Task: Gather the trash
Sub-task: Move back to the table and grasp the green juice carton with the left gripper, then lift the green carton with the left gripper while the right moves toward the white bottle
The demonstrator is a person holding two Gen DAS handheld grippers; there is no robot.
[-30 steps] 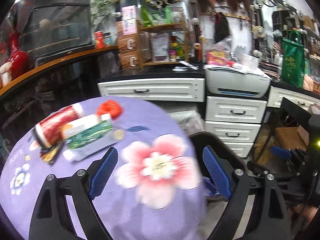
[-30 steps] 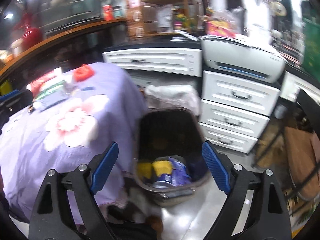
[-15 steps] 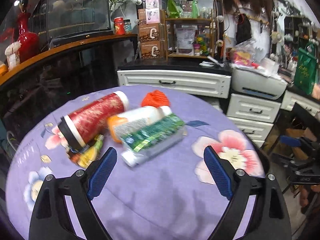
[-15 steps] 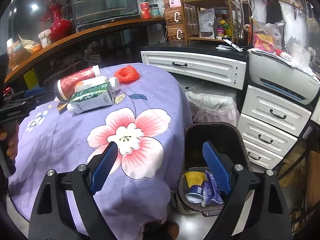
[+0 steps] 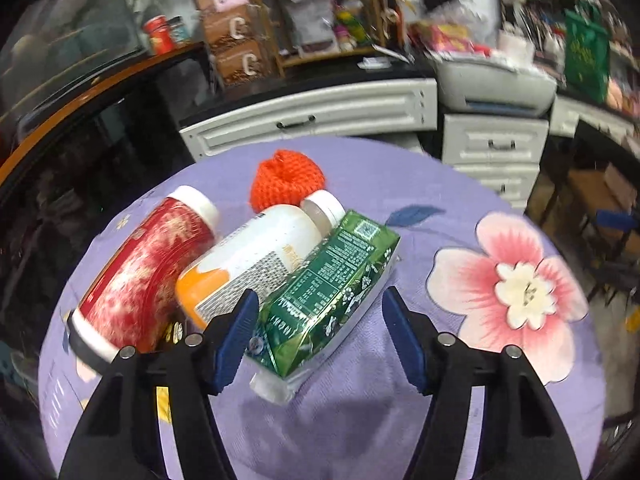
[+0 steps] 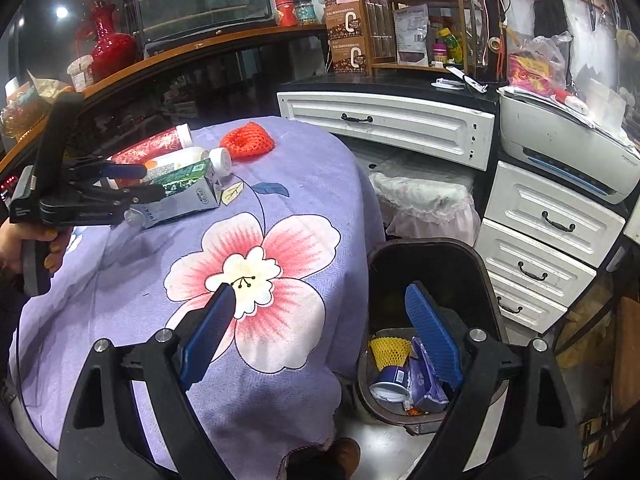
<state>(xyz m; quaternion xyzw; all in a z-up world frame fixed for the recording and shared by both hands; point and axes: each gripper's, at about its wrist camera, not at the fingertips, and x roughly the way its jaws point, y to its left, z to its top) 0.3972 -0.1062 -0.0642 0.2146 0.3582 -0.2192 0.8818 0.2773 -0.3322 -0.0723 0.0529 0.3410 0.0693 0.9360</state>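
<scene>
Left wrist near the table [image 5: 420,184], right farther, perhaps higher — both share it.

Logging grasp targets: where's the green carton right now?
Left wrist view: green carton lies on the purple tablecloth between the open left tongs, against the white bottle.

My left wrist view is smeared: the shelves [image 5: 320,20] and printer [image 5: 492,80] behind blur badly, possibly from motion. The right wrist view is sharp. Ceiling lamps [image 6: 62,12] glare at upper left, and the room is dim beyond the purple tablecloth [image 6: 312,168]. A soft shadow lies beneath the green carton [image 5: 328,292]. Fisheye bends all edges into black corners.
</scene>
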